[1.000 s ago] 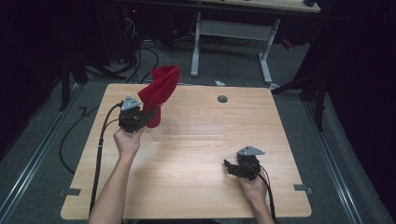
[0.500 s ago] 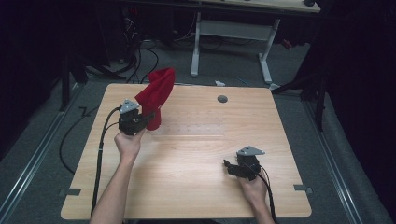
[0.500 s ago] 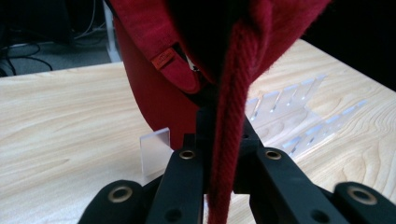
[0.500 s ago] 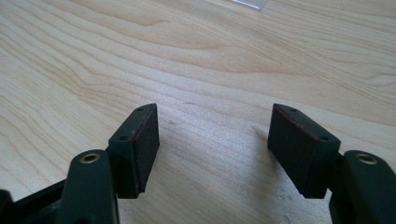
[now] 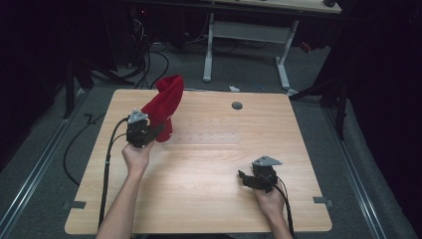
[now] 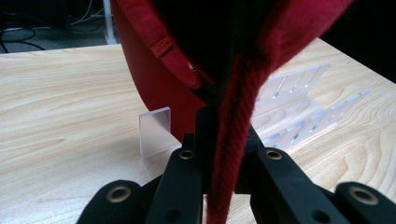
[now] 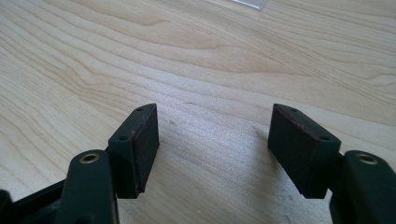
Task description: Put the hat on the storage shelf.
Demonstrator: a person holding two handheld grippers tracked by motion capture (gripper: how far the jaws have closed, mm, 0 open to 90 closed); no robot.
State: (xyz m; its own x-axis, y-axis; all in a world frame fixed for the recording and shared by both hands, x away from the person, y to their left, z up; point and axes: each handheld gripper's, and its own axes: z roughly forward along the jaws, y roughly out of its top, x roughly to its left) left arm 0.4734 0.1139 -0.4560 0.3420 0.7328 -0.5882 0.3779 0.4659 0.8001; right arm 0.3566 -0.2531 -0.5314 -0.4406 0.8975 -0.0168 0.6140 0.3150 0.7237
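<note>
Red cloth [image 5: 164, 102] is pinched in the left gripper [image 5: 158, 130], standing tall over the table's [image 5: 209, 199] far-left corner. Right gripper [image 5: 245, 178] sits released, well apart, near-right.

We see a red knitted cloth [image 5: 164, 102] pinched at one edge between the closed jaws of the left gripper [image 5: 158, 131], rising above and beyond it in a limp, tilted fold, a small sewn label [image 6: 162, 45] showing.
</note>
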